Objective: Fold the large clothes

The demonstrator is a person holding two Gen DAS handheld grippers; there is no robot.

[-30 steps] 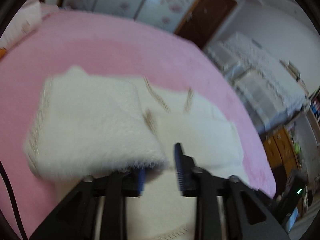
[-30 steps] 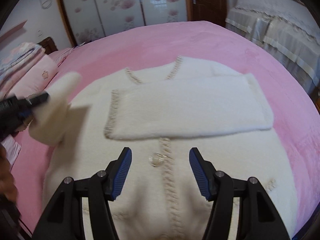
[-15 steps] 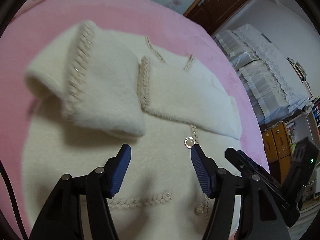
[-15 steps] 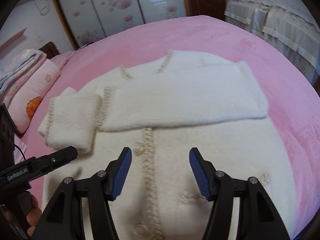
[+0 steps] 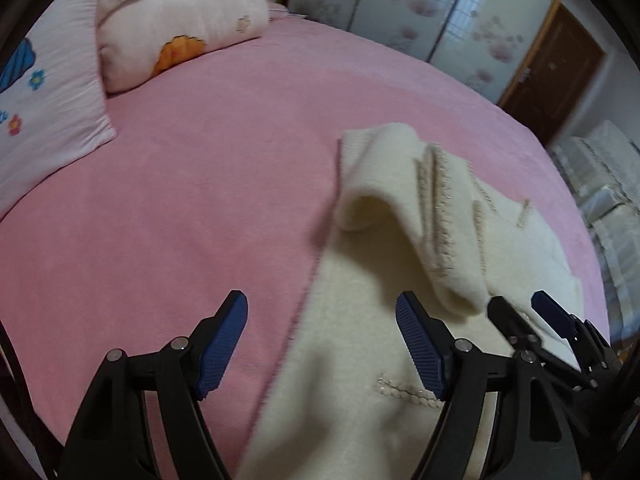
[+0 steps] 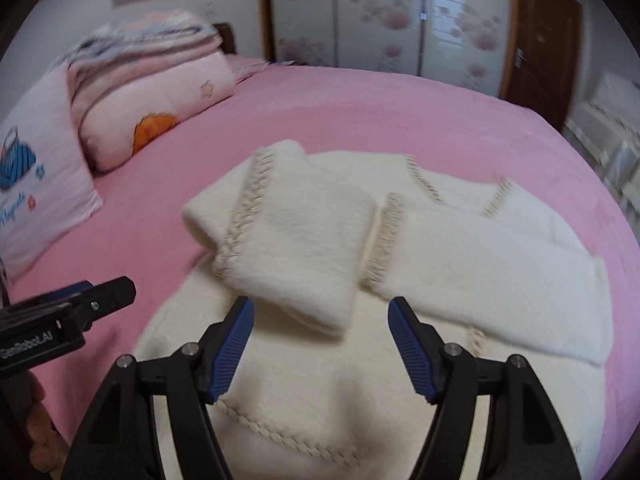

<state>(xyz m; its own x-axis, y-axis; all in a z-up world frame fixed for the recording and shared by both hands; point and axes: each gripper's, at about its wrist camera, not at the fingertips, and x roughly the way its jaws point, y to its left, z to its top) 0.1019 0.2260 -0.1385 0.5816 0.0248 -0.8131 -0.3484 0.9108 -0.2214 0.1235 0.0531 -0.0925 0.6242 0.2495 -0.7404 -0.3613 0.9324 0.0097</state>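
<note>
Left wrist view first: the left gripper [image 5: 322,344] hangs over the side edge of the cream cardigan [image 5: 360,360], jaws opening wide with nothing pinched between them. One blue pad sits above the bare pink bedspread [image 5: 180,200], the other above the knit, so the garment's edge runs right through the gap below. The near sleeve [image 5: 404,216] lies folded in across the chest, its cuff bunched, which looks like a deliberate step to narrow the garment before the body gets folded. The right gripper [image 5: 532,312] pokes in at the picture's right, over the same cardigan.

Right wrist view now: the right gripper [image 6: 320,344] is opening too, empty, hovering above the cardigan's [image 6: 300,380] lower front. Both sleeves are crossed inward and meet just beyond its fingertips. The cardigan sits mid-bed, well apart from the pillows [image 6: 152,92] at the far left corner. The left gripper [image 6: 80,304] shows at the left, beside the hem side.
</note>
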